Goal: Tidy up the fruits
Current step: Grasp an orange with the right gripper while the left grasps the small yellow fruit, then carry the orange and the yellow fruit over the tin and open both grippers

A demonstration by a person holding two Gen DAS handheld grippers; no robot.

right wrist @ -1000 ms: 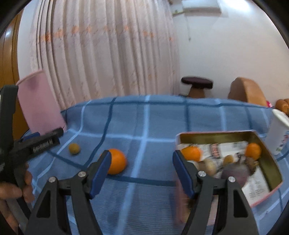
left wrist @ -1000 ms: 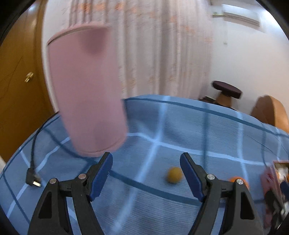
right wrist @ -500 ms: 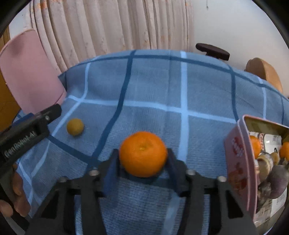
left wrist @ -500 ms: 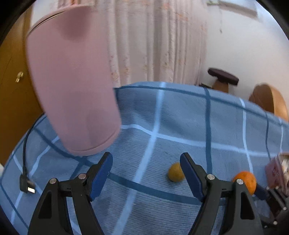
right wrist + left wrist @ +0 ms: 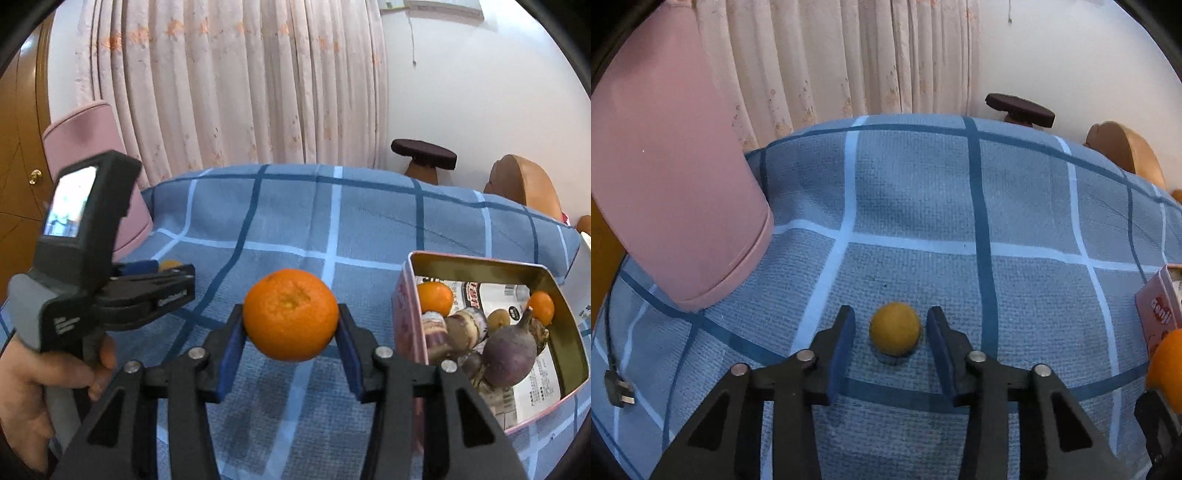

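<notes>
The right hand-held gripper (image 5: 291, 334) is clamped on an orange tangerine (image 5: 290, 314) lifted above the checked blue cloth (image 5: 295, 221) beside the tin (image 5: 491, 266) of fruit — the left hand-held gripper (image 5: 891, 328), jaws parted, straddles a small yellow fruit (image 5: 895, 328) lying on the cloth, untouched.

The left wrist camera sat low behind its own fingers (image 5: 846, 343), close over the blue checked cloth (image 5: 923, 206), and faced the curtain (image 5: 849, 55) and the stool (image 5: 1019, 109). The right wrist camera rode higher, also facing the curtain (image 5: 240, 81), and took in the left gripper (image 5: 155, 284) at its left edge. Both views shared the cloth, the pink container (image 5: 672, 177), the small yellow fruit (image 5: 894, 333), the stool and the tin (image 5: 417, 314).
</notes>
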